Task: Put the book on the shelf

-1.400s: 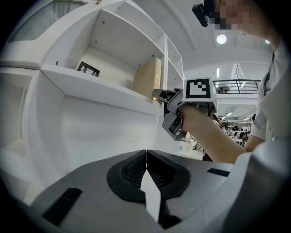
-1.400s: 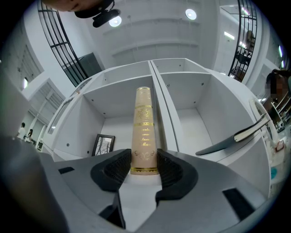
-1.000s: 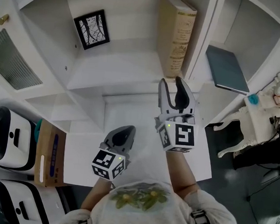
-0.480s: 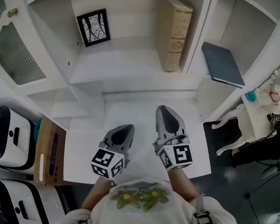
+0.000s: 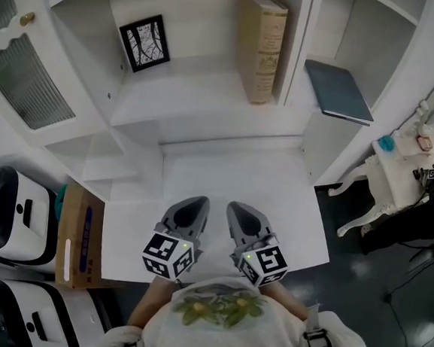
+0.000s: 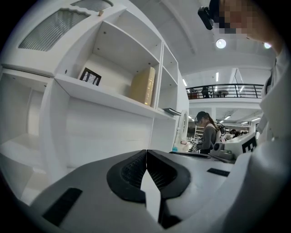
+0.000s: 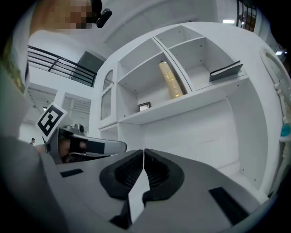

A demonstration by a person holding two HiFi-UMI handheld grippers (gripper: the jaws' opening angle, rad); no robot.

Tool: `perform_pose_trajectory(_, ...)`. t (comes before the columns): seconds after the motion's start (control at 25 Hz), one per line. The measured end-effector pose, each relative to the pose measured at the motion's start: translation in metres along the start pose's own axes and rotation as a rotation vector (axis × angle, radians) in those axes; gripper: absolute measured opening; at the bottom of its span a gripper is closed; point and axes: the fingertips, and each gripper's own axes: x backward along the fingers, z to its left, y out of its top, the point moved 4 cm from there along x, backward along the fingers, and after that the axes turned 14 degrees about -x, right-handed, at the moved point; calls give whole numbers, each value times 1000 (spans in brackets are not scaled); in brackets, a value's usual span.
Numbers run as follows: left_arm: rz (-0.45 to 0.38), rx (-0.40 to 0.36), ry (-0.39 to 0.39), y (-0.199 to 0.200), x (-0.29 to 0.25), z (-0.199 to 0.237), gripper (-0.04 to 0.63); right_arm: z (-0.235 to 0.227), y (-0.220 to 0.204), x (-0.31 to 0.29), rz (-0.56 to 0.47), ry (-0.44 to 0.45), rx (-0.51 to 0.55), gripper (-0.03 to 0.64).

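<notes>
The person stands close to the white desk [image 5: 276, 185], both hands held low and near the body, side by side above the desk's near edge. The left gripper [image 5: 191, 202] and the right gripper [image 5: 238, 207] point forward toward the shelf unit [image 5: 200, 111], roughly level, their marker cubes nearest the person's chest. The left gripper's jaws are clenched tip to tip with nothing in them. The right gripper's jaws have just been closing and now meet as well, with nothing between them.

There are two grippers and two books. The tan book [image 5: 260, 48] stands on end on the shelf, close against the divider at the right side of the middle compartment, well apart from both grippers. A dark book [image 5: 337, 90] lies flat in the next compartment to the right. One small framed picture [image 5: 144, 44] leans at the back left of the compartment that holds the tan book.

The desk top in front of the grippers is plain white. At its left end sits one cardboard box [image 5: 79, 236], and beyond that two white-and-black machines [image 5: 6, 215], one behind the other. To the right, on a dark floor [image 5: 387, 297], stands a small white table [image 5: 382, 183] with curved legs and a teal object [image 5: 386, 143] on it. From the left gripper view the room opens into a big bright hall with a railed upper gallery [image 6: 227, 91], ceiling lights [image 6: 221, 43] and another person [image 6: 209, 132] standing some way off
</notes>
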Motion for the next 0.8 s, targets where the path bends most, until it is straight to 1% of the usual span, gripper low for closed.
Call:
perform_pose_trajectory(0.24,14,9,-12,-8,7,-10,29,2,-7,11,12,-11,2,35)
perform_pose_trajectory(0.8,89,53,-43,-43,32,-37,29,20,-30,29,107,-4,6,35)
